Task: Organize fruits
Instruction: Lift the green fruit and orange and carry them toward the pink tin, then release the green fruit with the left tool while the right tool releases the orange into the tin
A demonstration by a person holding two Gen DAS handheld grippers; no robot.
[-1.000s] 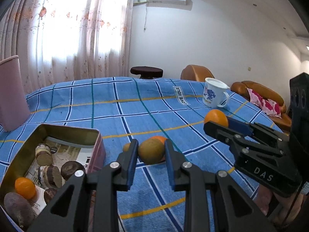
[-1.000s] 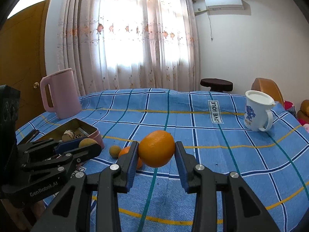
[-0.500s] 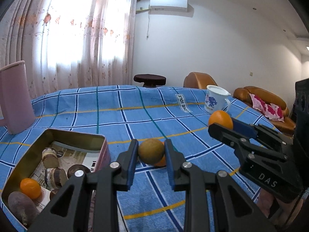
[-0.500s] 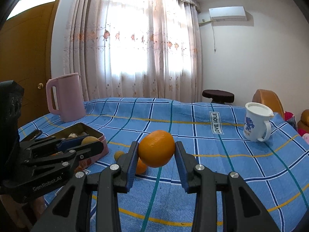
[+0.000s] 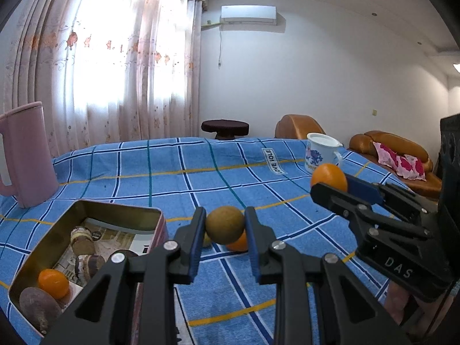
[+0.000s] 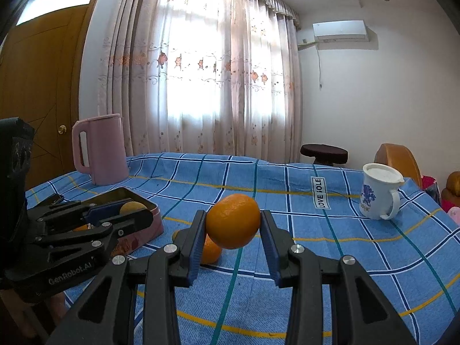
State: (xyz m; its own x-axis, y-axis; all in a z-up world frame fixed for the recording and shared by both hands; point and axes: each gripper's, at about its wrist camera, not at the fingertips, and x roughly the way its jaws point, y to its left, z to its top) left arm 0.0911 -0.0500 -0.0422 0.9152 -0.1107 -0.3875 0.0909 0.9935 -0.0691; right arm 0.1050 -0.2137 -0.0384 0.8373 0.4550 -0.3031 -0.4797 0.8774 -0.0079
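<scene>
My left gripper is shut on a round greenish-brown fruit, held above the blue checked cloth just right of the open tin box. My right gripper is shut on an orange lifted off the table. In the left wrist view that orange shows at the right gripper's tip. Another orange and a small yellowish fruit lie on the cloth behind the jaws. The tin holds a small orange, a dark brownish fruit and other round pieces.
A pink jug stands at the back left of the table. A white mug with a blue print stands at the back right. Past the table's far edge are a dark stool and brown sofas.
Both grippers have tilted up slightly with their fruits still held, so the table sits lower in both views. The fruits on the cloth have not moved.
</scene>
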